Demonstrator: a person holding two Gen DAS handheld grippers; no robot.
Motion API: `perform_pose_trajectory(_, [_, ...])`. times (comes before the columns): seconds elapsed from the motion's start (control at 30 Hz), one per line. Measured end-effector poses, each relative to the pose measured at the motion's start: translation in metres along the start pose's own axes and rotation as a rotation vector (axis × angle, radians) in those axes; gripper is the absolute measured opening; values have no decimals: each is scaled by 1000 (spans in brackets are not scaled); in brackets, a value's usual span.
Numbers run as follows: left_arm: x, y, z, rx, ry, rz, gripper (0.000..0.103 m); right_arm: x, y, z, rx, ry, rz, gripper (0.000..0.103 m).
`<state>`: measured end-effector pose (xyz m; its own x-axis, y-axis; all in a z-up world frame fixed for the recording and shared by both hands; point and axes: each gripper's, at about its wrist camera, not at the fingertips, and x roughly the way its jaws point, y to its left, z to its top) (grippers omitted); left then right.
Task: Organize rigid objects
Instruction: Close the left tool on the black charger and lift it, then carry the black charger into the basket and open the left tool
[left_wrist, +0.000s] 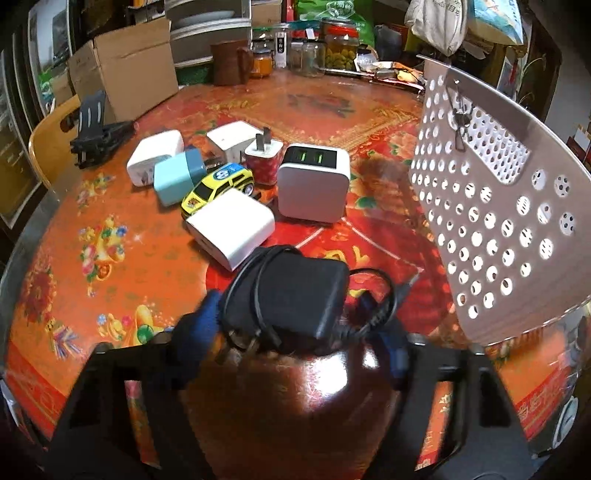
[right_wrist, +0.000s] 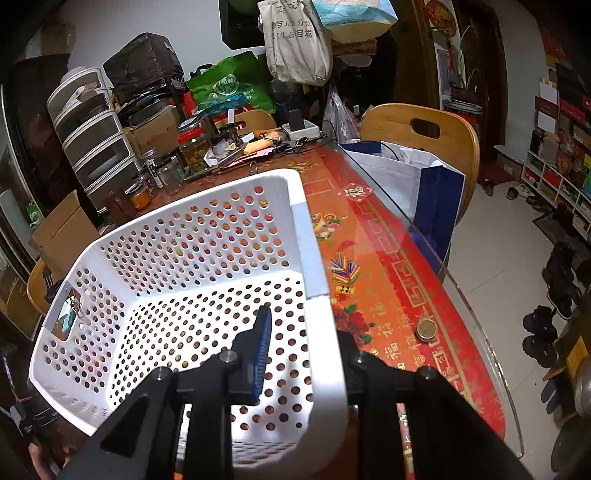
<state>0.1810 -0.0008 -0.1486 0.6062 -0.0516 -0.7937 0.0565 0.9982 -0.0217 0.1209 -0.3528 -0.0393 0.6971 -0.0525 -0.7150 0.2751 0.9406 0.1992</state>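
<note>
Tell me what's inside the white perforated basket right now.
The white basket looks empty: only its holed floor and walls show, with the tablecloth through the holes. The right gripper, clamped on the near wall, hides the near floor strip.

Both wrist views close, angled down; share white basket (left_wrist: 491, 206) (right_wrist: 207, 266).

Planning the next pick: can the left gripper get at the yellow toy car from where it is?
Probably not yet. The left gripper has its jaws around the black adapter, and a white charger lies directly in front of the toy car, with other chargers crowded close around it.
</note>
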Motion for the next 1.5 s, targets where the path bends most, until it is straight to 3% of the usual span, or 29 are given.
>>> perform_pose_trajectory(0.13, [-10,0,-8,22,-25,44,64,2,2,1,-8,3,-9,23])
perform_pose_trajectory(0.23, [-21,2,-9,31,-56,58,52,3,2,1,-11,5,-10,23])
perform_pose_trajectory(0.27, [-26,4,-8,27,-65,62,39,3,2,1,-10,7,-8,23])
perform_pose_trajectory(0.43, [-44,9,-4,42,-102,74,38,3,3,1,-11,5,-9,23])
perform_pose_trajectory(0.83, [-65,20,-1,13,-145,15,37,3,3,0,-6,4,-9,23])
perform_pose_trajectory(1.07, [-92,17,12,29,-212,41,37,4,2,1,-5,5,-6,23])
perform_pose_trajectory(1.5, [-134,-36,71,175,-345,113,37,4,3,1,-12,10,-8,23])
